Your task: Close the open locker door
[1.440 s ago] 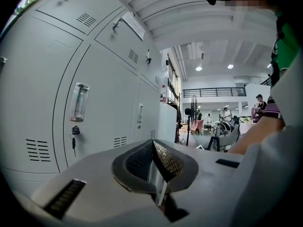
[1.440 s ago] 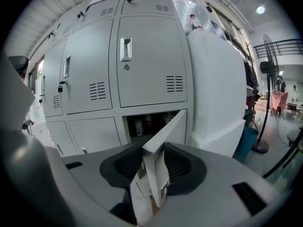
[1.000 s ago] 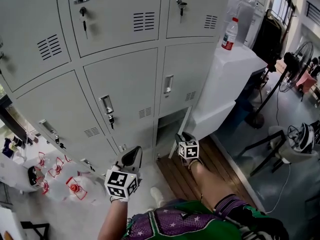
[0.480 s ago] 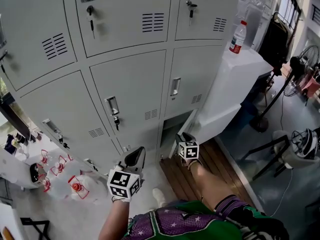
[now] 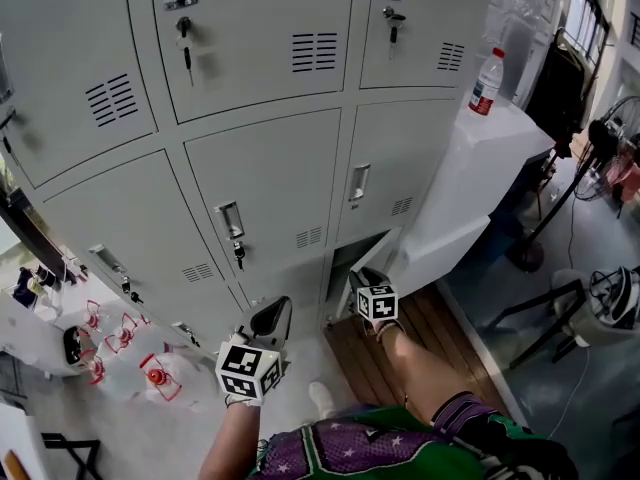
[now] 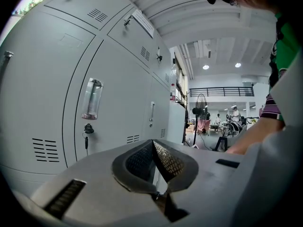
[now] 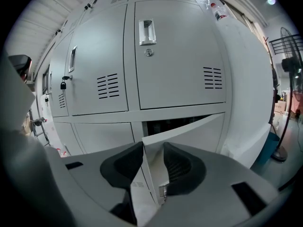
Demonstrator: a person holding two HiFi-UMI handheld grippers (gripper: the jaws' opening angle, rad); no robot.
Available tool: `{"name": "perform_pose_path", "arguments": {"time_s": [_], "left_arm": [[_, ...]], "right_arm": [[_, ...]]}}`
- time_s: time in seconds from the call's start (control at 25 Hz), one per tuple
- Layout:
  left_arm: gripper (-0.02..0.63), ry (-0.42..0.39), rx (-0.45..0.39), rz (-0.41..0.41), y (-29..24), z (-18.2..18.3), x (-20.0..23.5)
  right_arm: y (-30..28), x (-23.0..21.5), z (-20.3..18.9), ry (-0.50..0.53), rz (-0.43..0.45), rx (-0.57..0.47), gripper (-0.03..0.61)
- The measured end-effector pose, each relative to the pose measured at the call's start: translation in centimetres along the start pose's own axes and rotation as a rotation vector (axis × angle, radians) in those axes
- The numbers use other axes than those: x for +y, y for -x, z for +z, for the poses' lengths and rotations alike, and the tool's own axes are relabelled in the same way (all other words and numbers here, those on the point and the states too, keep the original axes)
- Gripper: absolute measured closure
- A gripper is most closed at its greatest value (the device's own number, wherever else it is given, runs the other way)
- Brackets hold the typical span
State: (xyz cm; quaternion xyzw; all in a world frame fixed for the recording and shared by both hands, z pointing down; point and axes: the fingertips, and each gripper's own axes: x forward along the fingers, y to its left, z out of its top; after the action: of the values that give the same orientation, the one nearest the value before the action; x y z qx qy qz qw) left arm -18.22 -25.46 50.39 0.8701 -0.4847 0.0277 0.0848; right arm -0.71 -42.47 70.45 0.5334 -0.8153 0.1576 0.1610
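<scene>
Two tongs were out, but only one mattered. The right tongs (image 5: 368, 276) had the door (image 5: 380, 253) of the bottom locker by its free edge. That upright edge stood between the jaws, which had just been closing a little and looked to pinch it from both sides. The door hung ajar, hinged on the side next to the white cabinet (image 5: 470, 168). Its dark opening (image 5: 343, 258) lay just beyond the tongs, so I judged a push forward, toward the locker bank, would swing it home. The left tongs (image 5: 268, 320) were shut tight on nothing, held about level before the neighbouring locker, apart from the door and the farther of the two.
</scene>
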Motion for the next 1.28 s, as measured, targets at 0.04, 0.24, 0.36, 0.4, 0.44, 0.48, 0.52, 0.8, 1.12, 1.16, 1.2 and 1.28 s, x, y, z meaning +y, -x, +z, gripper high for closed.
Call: {"name": "perform_pose_path", "arguments": {"time_s": [0.04, 0.24, 0.36, 0.4, 0.44, 0.48, 0.52, 0.8, 1.12, 1.16, 1.2, 1.28], "left_arm": [[0.592, -0.001, 0.001, 0.002, -0.1, 0.0, 0.2], [0.592, 0.0, 0.01, 0.015, -0.8, 0.0, 1.1], [0.592, -0.005, 0.015, 0.016, -1.4, 0.0, 1.4], [0.592, -0.006, 0.017, 0.016, -1.6, 0.0, 1.5], [0.592, -0.006, 0.02, 0.016, -1.8, 0.0, 1.6], [0.592, -0.007, 0.023, 0.017, -2.0, 0.0, 1.7], [0.592, -0.008, 0.025, 0.017, -2.1, -0.1, 1.8], [0.592, -0.012, 0.036, 0.021, -3.3, 0.1, 2.7], [0.592, -0.014, 0.045, 0.018, -4.2, 0.2, 3.4], [0.592, -0.013, 0.046, 0.018, -4.2, 0.1, 3.5], [0.592, -0.011, 0.047, 0.019, -4.3, 0.0, 3.6], [0.592, -0.007, 0.048, 0.023, -4.4, -0.2, 3.9]], "right_arm": [[-0.2, 0.1, 0.1, -0.004, 0.006, -0.004, 0.434], [-1.3, 0.5, 0.6, -0.006, 0.035, -0.015, 0.439], [-1.9, 0.6, 1.0, 0.011, 0.047, -0.019, 0.442], [-2.1, 0.7, 1.1, 0.016, 0.051, -0.02, 0.443], [-2.3, 0.8, 1.2, 0.019, 0.057, -0.021, 0.445], [-2.5, 0.8, 1.3, 0.021, 0.062, -0.021, 0.444], [-2.7, 0.9, 1.3, 0.022, 0.067, -0.021, 0.445], [-4.1, 1.1, 2.0, 0.032, 0.088, -0.022, 0.445], [-5.2, 1.3, 2.6, 0.072, 0.107, -0.026, 0.453], [-5.3, 1.4, 2.6, 0.074, 0.11, -0.027, 0.453], [-5.5, 1.4, 2.7, 0.073, 0.111, -0.028, 0.453], [-5.7, 1.5, 2.7, 0.074, 0.111, -0.031, 0.454]]}}
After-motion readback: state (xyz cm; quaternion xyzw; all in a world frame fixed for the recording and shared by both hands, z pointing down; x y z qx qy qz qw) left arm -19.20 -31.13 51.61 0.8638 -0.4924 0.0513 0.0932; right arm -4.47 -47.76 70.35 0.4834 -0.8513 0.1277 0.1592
